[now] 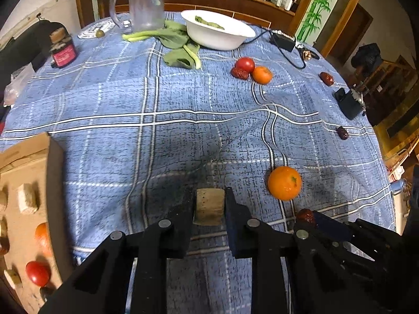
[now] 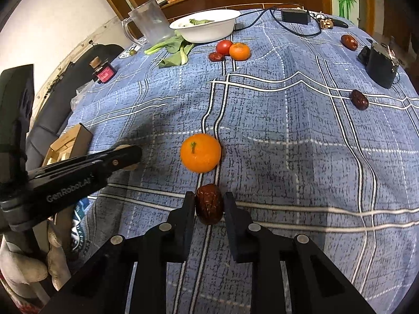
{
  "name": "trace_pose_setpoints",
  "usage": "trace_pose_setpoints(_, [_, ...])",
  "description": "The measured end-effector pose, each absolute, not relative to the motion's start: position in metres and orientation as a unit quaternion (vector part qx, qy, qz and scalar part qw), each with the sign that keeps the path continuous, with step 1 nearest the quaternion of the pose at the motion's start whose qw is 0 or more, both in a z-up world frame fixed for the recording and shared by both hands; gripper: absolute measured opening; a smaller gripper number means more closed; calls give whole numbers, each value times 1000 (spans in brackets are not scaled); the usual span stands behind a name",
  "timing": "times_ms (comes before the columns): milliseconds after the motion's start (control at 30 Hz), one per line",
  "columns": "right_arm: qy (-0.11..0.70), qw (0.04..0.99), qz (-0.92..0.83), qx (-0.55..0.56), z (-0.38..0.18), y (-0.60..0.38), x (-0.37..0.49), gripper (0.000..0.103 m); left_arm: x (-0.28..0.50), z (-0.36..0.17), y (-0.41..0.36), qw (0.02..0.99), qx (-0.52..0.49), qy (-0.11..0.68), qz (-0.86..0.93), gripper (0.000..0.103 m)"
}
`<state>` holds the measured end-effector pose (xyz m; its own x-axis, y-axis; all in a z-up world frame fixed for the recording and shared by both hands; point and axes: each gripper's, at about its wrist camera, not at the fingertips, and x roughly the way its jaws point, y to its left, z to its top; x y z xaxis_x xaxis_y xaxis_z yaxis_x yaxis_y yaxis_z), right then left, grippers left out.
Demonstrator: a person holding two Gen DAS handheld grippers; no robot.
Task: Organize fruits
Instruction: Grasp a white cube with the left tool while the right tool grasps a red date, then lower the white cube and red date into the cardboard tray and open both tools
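The left hand-held gripper (image 1: 209,206) is clamped on a cork (image 1: 210,206), the right hand-held gripper (image 2: 209,204) on a date (image 2: 209,204); the box (image 1: 39,196) lies left, nearer the left one.

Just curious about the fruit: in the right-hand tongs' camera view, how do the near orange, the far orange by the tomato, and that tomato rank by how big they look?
1. Near orange, though closeness to the camera inflates it.
2. Far orange.
3. Tomato, slightly smaller-looking and partly hidden by the far orange, so not certain.
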<state>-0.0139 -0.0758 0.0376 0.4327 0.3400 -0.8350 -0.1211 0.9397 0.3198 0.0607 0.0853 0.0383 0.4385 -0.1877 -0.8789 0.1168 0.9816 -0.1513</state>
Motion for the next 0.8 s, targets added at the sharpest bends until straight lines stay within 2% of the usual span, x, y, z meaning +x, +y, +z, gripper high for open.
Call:
trace_pose_setpoints(500, [501, 842, 163, 117, 66, -58, -43, 24, -5, 83, 131, 865, -59, 494, -55, 21])
trace_pose_setpoints(800, [485, 839, 229, 95, 95, 4, -54, 24, -59, 94, 220, 864, -91, 495, 20, 21])
